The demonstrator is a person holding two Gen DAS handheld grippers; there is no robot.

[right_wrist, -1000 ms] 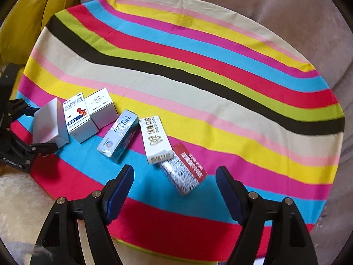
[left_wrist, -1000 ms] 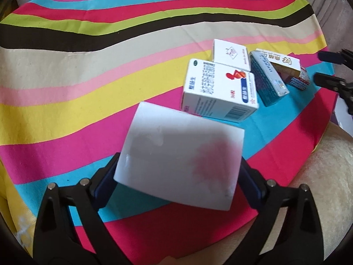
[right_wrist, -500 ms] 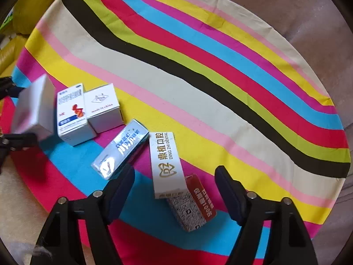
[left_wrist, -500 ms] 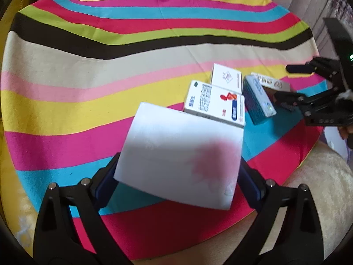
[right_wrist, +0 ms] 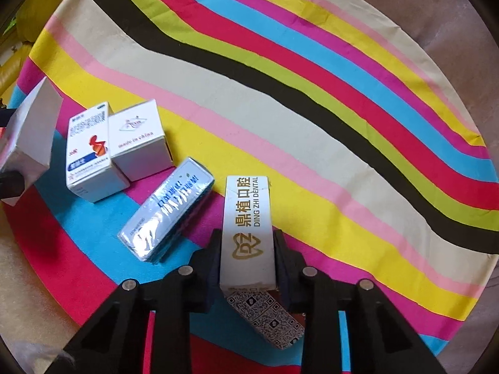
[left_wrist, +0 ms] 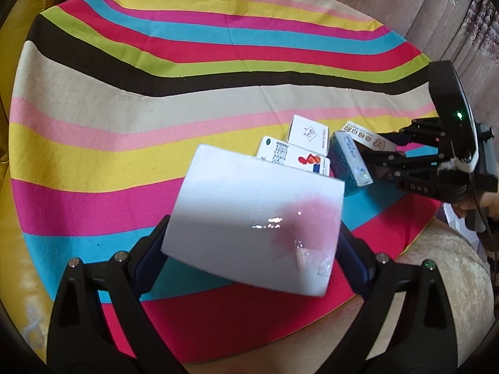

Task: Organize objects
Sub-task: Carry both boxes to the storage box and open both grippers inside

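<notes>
My left gripper [left_wrist: 252,243] is shut on a large white box [left_wrist: 243,193] with a pink blotch, held tilted above the striped cloth [left_wrist: 156,124]; the same box shows at the left edge [right_wrist: 31,131] in the right wrist view. My right gripper [right_wrist: 248,255] is shut on a long white dental box [right_wrist: 246,205] with gold print. That box rests partly on a red box with QR codes [right_wrist: 265,318]. Beside them lie a blue foil box [right_wrist: 168,212], a small white box [right_wrist: 137,137] and a white box with a red figure [right_wrist: 89,149].
The round striped cloth [right_wrist: 280,93] covers a low surface with much bare room at the back. A yellow cushion [left_wrist: 18,62] lies left, a beige plush seat [left_wrist: 452,280] at the front right. A person's hand [left_wrist: 467,208] holds the right gripper's handle.
My right gripper came down over the dental box and its fingers closed onto its sides. My left gripper rose a little with the white box, which now hides part of the red-figure box.
</notes>
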